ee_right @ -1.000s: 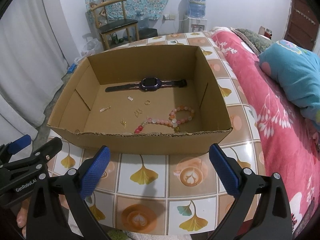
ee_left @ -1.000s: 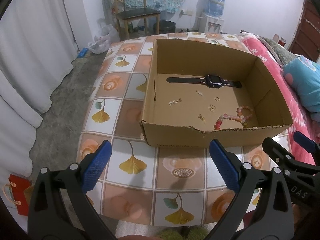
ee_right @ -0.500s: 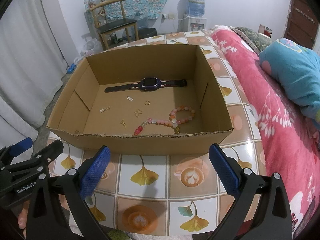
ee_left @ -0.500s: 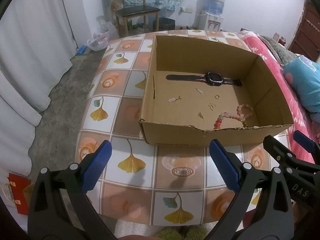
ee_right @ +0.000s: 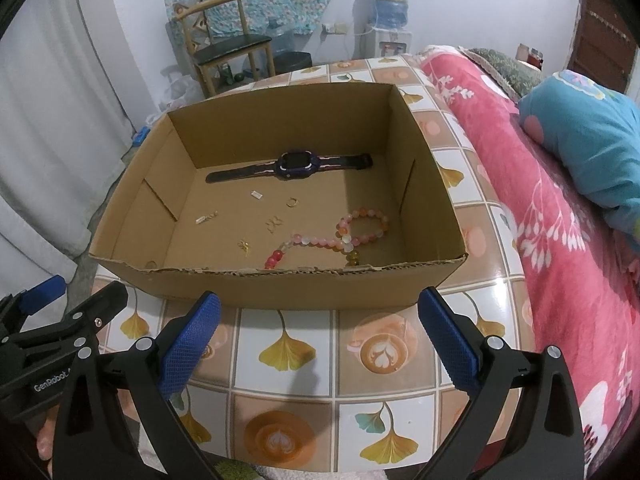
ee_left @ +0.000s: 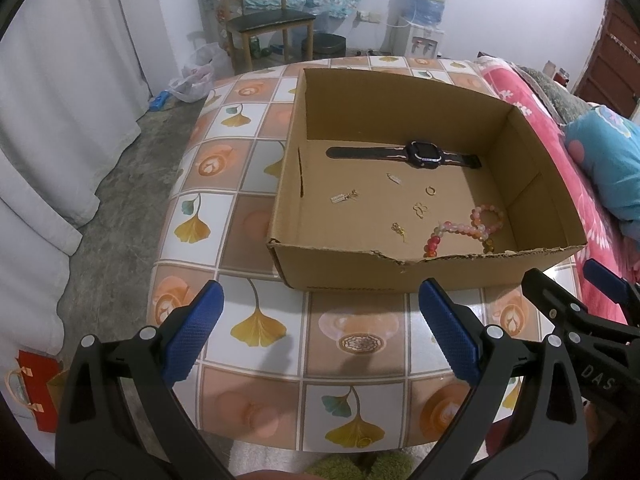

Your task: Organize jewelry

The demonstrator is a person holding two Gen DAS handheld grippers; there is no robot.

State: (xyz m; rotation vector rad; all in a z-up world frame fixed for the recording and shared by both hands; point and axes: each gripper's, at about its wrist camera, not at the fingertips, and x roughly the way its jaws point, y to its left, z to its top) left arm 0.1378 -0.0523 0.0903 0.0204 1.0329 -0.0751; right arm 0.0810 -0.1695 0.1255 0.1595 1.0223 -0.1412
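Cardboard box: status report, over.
Left gripper and right gripper open, empty, short of cardboard box. Watch, bead bracelet and small gold pieces lie inside. Nothing in the way.

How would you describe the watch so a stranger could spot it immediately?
Find the open cardboard box on the tiled table. Along its far wall lies the watch, flat with its strap stretched out. It is the only dark item; the bead bracelet is pink, the rest tiny and gold.

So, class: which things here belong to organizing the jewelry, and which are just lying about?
Belongs to the job:
cardboard box
watch
bead bracelet
gold ring
small gold pieces
left gripper and right gripper, both open

Just lying about:
chair
water dispenser
blue pillow
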